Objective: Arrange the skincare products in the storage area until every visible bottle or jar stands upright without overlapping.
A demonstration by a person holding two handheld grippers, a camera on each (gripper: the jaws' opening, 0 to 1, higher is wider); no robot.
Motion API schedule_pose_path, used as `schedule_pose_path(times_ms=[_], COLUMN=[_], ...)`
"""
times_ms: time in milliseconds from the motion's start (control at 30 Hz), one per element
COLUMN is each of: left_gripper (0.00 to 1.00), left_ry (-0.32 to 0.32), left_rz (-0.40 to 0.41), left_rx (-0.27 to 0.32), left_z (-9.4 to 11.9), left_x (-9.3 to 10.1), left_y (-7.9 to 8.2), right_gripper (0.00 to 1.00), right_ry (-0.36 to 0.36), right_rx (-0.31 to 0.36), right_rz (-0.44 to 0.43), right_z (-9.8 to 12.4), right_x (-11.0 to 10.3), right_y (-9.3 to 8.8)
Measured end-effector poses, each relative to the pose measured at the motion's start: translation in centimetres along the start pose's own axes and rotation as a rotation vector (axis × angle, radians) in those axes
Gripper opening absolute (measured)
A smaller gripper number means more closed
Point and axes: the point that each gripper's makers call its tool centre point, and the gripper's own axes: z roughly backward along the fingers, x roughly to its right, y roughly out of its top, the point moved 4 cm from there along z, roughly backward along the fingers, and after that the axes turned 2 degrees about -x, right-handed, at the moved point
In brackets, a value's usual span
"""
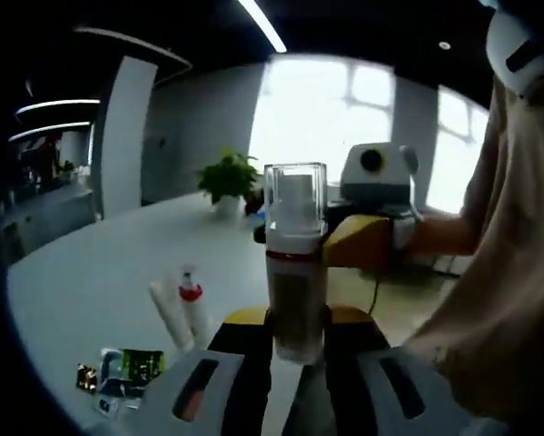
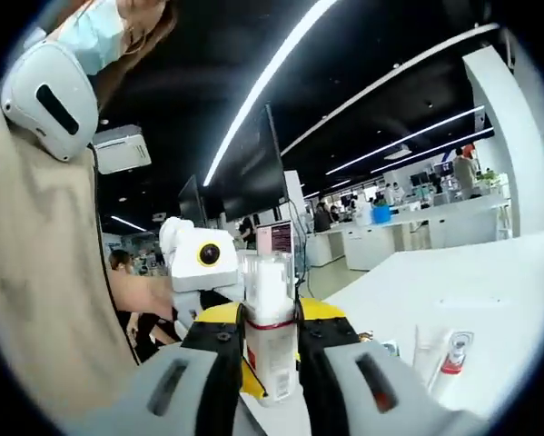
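A pump bottle [image 1: 297, 304] with a clear cap, a red band and a brownish body stands upright in the air between the jaws of my left gripper [image 1: 297, 318], which is shut on its body. From the right, the yellow tip of my right gripper [image 1: 355, 242] reaches the bottle at its neck. In the right gripper view the same bottle [image 2: 270, 350] sits between the jaws of my right gripper [image 2: 270, 331], which press on its sides. The left gripper [image 2: 199, 263] shows just behind it.
On the white table [image 1: 99, 263] lie a white tube [image 1: 167, 313], a red-capped tube [image 1: 192, 304] and some sachets [image 1: 131, 368]. Both tubes [image 2: 440, 354] also lie at the right. A potted plant [image 1: 228, 177] stands far back. A person in beige [image 1: 508, 272] is close by.
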Motion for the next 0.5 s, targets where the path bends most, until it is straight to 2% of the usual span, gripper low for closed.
schedule_pose_path(times_ms=[267,500], left_gripper=[0.18,0.18], left_ry=[-0.002,-0.006], left_rz=[-0.025,-0.043], left_rx=[-0.027,-0.032], left_z=[-1.1,-2.5], left_x=[-0.5,-1.2], left_y=[-0.6,-1.0], right_gripper=[0.25,0.22], right_ry=[-0.05,-0.178], right_rx=[-0.041,-0.074], right_rz=[0.005,0.021], right_z=[-0.1,0.2], right_x=[0.6,1.8], right_y=[-0.6,-1.2])
